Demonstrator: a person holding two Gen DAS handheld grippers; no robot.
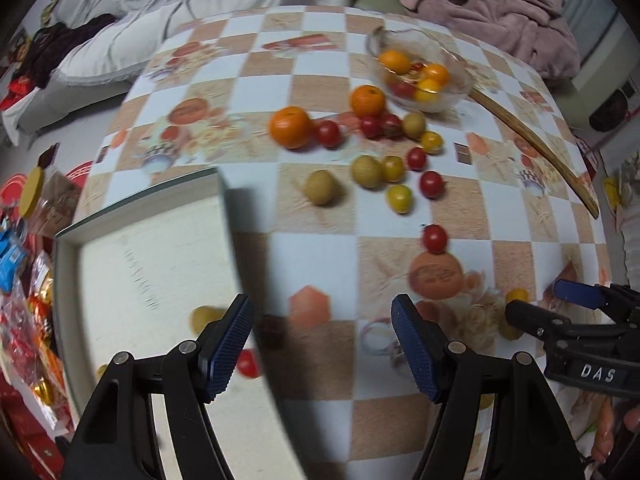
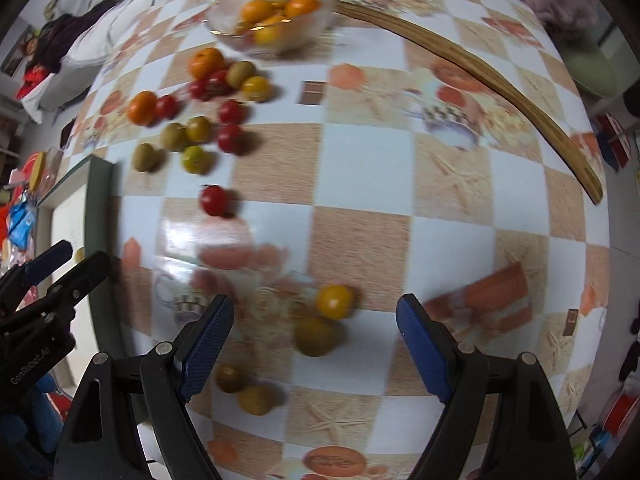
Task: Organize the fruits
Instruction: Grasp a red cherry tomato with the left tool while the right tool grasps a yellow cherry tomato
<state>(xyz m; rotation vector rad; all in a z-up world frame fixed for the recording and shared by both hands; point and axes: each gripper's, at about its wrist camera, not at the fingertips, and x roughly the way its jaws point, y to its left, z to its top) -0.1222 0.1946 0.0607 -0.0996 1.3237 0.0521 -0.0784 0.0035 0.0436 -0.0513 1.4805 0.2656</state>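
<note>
Both tongs, left gripper (image 1: 322,344) and right gripper (image 2: 316,346), hung released over the table (image 2: 360,240); loose fruits (image 1: 368,152) lay near the glass bowl (image 1: 420,68) (round ones could roll if nudged).
</note>
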